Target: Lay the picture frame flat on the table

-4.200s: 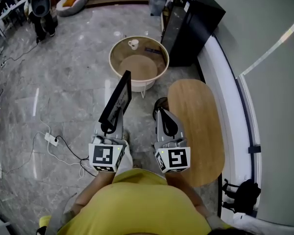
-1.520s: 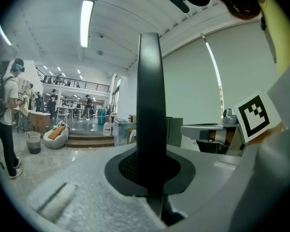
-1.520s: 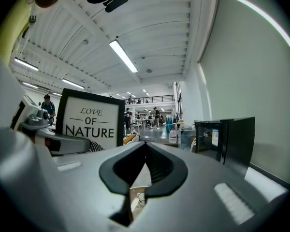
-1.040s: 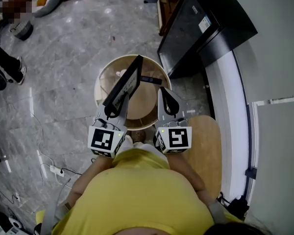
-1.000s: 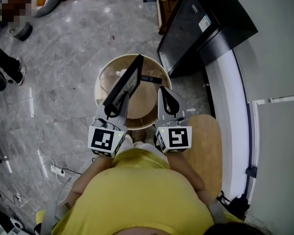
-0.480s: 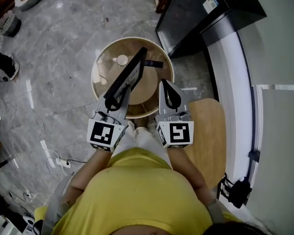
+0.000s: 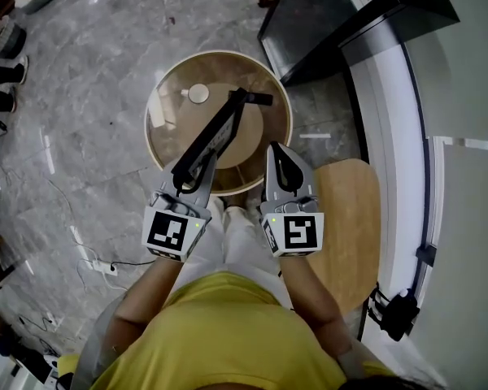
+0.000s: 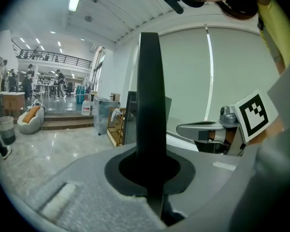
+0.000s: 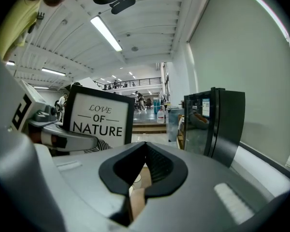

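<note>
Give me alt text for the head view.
Seen from above, a person's left gripper is clamped on a black picture frame, held on edge over a round wooden table with a small white cup. The right gripper is shut and empty beside it.

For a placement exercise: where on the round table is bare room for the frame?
Bare: the table's near half, either side of the frame, nearer than the cup. Crowded: the far side, with cup and dark bar.
</note>
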Demonstrator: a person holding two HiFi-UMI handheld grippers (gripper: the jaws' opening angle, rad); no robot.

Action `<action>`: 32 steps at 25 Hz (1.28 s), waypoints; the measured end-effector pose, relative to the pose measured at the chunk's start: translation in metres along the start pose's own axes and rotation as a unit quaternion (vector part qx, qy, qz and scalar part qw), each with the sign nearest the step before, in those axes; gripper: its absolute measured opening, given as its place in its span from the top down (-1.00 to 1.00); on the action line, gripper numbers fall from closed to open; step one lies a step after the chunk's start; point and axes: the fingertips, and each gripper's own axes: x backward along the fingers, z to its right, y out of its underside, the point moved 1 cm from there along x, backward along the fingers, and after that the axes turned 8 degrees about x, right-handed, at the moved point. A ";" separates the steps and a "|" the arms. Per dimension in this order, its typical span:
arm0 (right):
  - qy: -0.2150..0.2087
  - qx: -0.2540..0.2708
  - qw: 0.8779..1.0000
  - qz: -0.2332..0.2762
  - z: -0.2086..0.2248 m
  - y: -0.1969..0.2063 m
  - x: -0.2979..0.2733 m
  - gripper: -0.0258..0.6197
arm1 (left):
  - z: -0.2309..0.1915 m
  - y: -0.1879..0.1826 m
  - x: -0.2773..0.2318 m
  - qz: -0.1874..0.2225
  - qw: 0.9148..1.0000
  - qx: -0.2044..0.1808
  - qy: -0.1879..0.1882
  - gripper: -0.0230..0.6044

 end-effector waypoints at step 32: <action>-0.178 -0.087 0.974 -0.110 -0.055 0.219 -0.073 0.56 | -0.046 0.202 -0.060 -0.099 0.983 0.098 0.122 0.90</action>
